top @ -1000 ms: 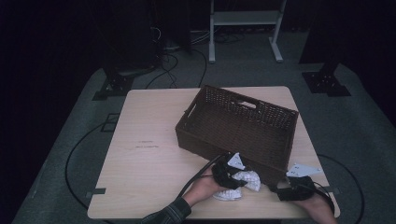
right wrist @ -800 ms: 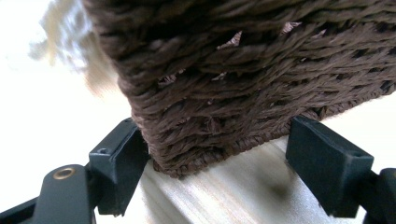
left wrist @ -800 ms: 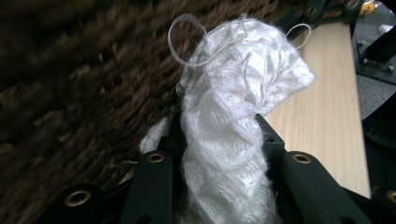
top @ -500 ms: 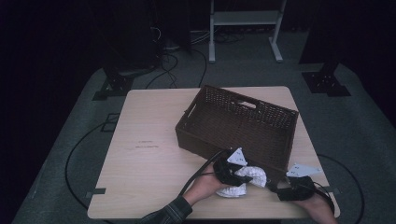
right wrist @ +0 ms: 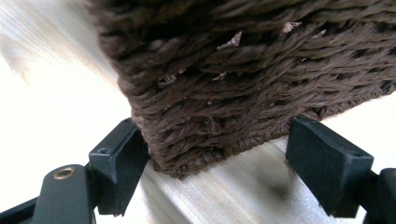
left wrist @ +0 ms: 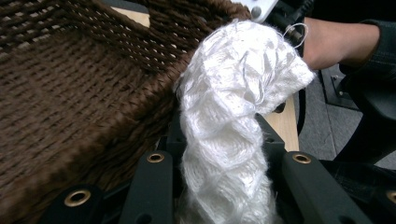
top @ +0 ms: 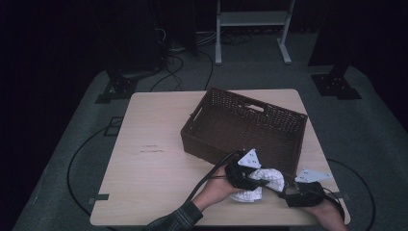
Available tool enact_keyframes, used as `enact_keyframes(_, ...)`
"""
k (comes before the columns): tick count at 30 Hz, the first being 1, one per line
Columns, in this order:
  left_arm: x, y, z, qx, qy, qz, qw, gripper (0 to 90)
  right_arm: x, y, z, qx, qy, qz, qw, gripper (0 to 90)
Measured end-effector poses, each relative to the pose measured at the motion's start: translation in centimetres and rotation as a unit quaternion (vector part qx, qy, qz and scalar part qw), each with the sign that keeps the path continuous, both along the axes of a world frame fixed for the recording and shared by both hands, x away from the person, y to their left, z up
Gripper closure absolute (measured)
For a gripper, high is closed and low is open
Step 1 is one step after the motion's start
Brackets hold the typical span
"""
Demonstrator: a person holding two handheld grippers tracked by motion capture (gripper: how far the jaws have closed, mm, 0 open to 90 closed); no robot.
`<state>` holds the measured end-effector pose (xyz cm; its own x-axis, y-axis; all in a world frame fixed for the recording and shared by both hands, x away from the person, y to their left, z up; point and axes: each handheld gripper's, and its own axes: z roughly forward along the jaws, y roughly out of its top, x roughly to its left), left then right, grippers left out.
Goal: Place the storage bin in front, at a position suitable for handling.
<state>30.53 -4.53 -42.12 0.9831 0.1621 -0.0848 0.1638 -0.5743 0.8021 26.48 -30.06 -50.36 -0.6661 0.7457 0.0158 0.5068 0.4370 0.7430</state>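
White knit cloth [left wrist: 233,116], soft and light, hangs squeezed by its middle in our left gripper [left wrist: 219,154], while our right gripper [right wrist: 219,158] sits wide around the basket [right wrist: 243,70] corner.

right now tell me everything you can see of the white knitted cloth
The white knitted cloth is soft, open-stitched yarn with loose threads, bunched into a thick twisted roll. The left gripper has its black jaws shut on it, and it hangs over the near edge of the light wooden table, just in front of the dark brown woven basket, brushing its rim in the left gripper view.
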Motion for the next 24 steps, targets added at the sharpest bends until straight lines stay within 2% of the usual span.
enact_keyframes(11, -0.1, -1.5, -2.8, 0.039, 0.013, -0.009, 0.9991, 66.6, 0.0, 0.0, 0.0, 0.0, 0.0, -0.001, 1.0, 20.9)
enact_keyframes(17, 0.0, -1.7, -4.1, 0.057, 0.019, -0.009, 0.9981, 66.6, 0.0, 0.0, 0.0, 0.0, 0.0, 0.0, 1.0, 20.8)
enact_keyframes(20, 0.0, -1.7, -4.6, 0.06, 0.026, -0.006, 0.9979, 66.6, 0.0, 0.0, 0.0, 0.001, 0.0, -0.001, 1.0, 20.9)
enact_keyframes(24, 0.0, -1.8, -5.5, 0.077, 0.025, -0.008, 0.9967, 66.6, 0.0, 0.0, 0.0, 0.0, 0.0, 0.0, 1.0, 20.9)
